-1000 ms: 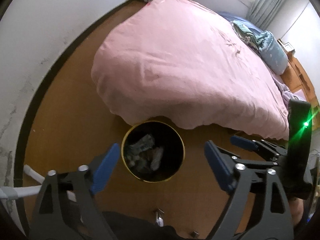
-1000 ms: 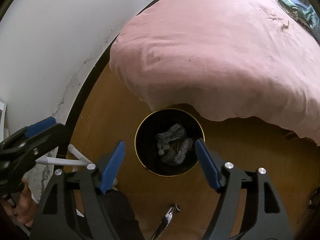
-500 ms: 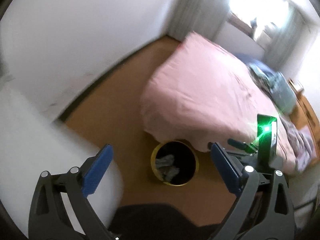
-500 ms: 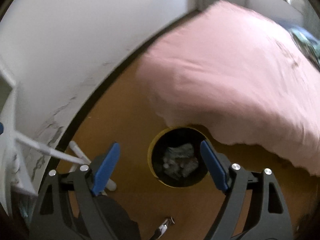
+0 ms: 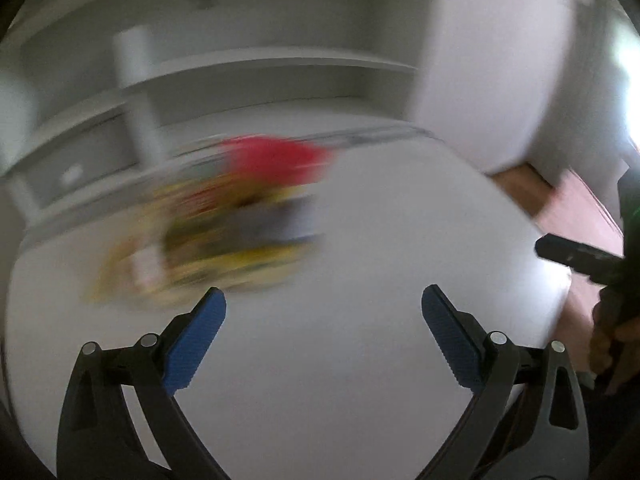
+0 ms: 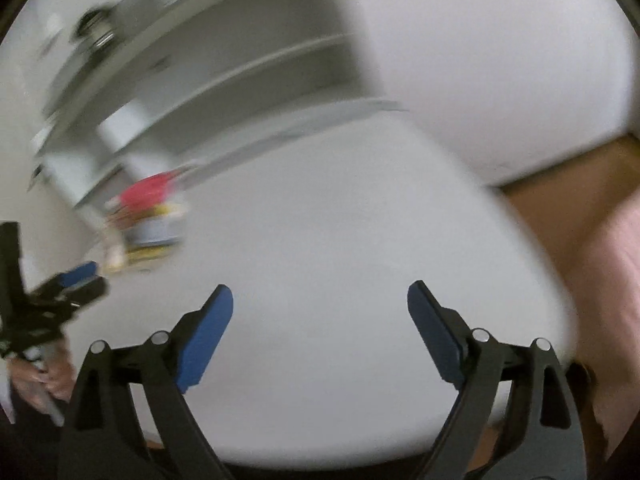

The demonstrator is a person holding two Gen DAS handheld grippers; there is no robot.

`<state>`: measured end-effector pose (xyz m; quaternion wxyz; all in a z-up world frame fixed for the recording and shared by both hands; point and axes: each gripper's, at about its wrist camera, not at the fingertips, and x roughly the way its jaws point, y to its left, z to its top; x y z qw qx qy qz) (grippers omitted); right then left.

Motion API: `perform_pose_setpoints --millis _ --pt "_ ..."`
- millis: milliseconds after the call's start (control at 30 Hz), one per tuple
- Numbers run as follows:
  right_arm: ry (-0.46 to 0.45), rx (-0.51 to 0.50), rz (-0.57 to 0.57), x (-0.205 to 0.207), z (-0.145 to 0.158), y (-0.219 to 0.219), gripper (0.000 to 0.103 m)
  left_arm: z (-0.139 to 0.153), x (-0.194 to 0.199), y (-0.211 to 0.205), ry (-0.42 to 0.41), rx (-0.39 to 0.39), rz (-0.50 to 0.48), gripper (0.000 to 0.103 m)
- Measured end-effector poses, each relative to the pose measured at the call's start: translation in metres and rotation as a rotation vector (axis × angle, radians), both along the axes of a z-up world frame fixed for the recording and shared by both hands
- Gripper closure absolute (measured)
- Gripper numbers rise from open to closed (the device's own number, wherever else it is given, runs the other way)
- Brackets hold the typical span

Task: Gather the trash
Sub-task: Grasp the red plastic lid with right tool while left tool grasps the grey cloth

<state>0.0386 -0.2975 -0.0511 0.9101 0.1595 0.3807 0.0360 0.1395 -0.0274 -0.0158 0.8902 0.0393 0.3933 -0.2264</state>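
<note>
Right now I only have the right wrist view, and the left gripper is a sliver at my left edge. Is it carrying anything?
Observer: No. The left wrist view shows the left gripper wide open. Its jaws have just been opening, and only bare white table lies between them.
Operator: How far does that colourful pile spread?
Observer: In that view the trash pile is wider than its red top, with yellow and dark pieces underneath, too blurred to name.
Operator: Where does it sit from the left gripper?
Observer: Just ahead of its left finger, towards the left. The blur hides any gap.
</note>
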Motion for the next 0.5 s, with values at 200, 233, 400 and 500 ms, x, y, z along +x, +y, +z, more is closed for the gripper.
perform_pose_setpoints --millis 200,233,400,500 --pt "0.015 -0.010 0.251 0.099 0.028 0.097 0.011 -0.008 -0.008 0.081 0.021 -0.030 0.162 0.008" --pt "0.026 -0.011 0.279 0.117 0.030 0.111 0.010 -0.009 -0.014 0.093 0.021 -0.034 0.168 0.008" --pt "0.070 -0.046 0.350 0.171 0.027 0.155 0.010 -0.007 -0.020 0.097 0.035 -0.038 0.141 0.008" --pt "0.085 -0.042 0.368 0.192 0.024 0.163 0.010 -0.006 -0.017 0.085 0.023 -0.027 0.093 0.008"
